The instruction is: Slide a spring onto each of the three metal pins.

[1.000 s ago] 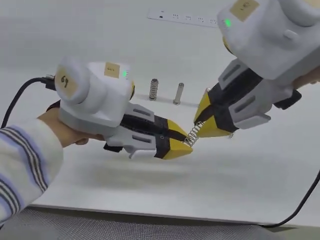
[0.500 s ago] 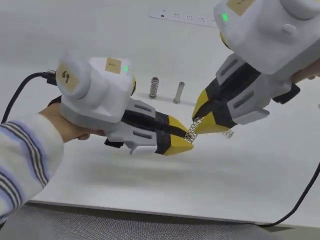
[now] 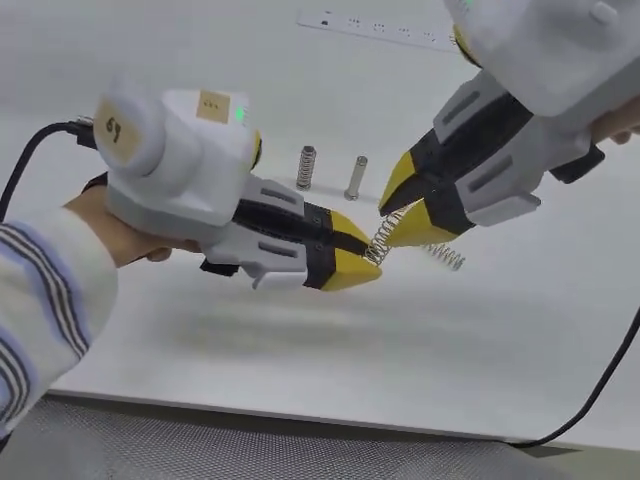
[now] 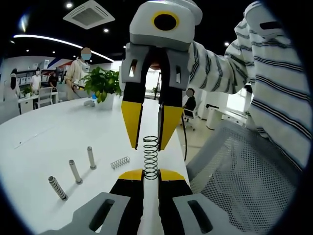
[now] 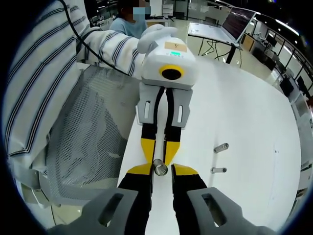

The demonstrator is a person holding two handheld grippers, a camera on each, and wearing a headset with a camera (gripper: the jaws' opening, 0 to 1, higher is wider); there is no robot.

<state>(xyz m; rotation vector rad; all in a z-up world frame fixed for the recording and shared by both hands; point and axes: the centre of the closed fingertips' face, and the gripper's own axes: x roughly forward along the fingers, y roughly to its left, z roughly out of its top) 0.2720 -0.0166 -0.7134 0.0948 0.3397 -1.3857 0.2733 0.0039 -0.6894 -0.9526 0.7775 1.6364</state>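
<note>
A: So, where does the spring sit against the claws?

B: The held spring (image 3: pixel 381 240) hangs in the air, bridging the two tips. The left claw (image 3: pixel 365 268) is pressed together on its lower end, pinching it. The right claw (image 3: pixel 388 226) stands spread, with its yellow fingers (image 3: pixel 400 180) on either side of the upper end. In the left gripper view the coils rise straight from the left claw's own jaws and up between the other claw's fingers. I cannot tell whether those fingers touch the coils.

A: And measured from the pin with a spring on it?

B: In the head view the held spring is to the right of the pin with a spring on it (image 3: pixel 306 167), nearer the person and above the table (image 3: pixel 300 350). A bare pin (image 3: pixel 354 177) stands upright just to that pin's right. The left gripper view shows a second bare pin (image 4: pixel 91 157) continuing the same row. A loose spring (image 3: pixel 443 256) lies flat on the table, further right of the pin and nearer the person. It is just below the right claw and apart from it.

A: What room is there to move?

B: Bare white table runs from the pin toward the person as far as the near edge, which lies below both claws. A power strip (image 3: pixel 370 32) lies well behind the pin. A black cable (image 3: pixel 600 395) loops over the near edge far to the right.

A: What differs from before?

B: The spring was already bridging the tips a second ago. Half a second ago the loose spring was mostly hidden behind the right claw, and now its whole length shows. The whole picture has shifted too, so the camera moved.
</note>
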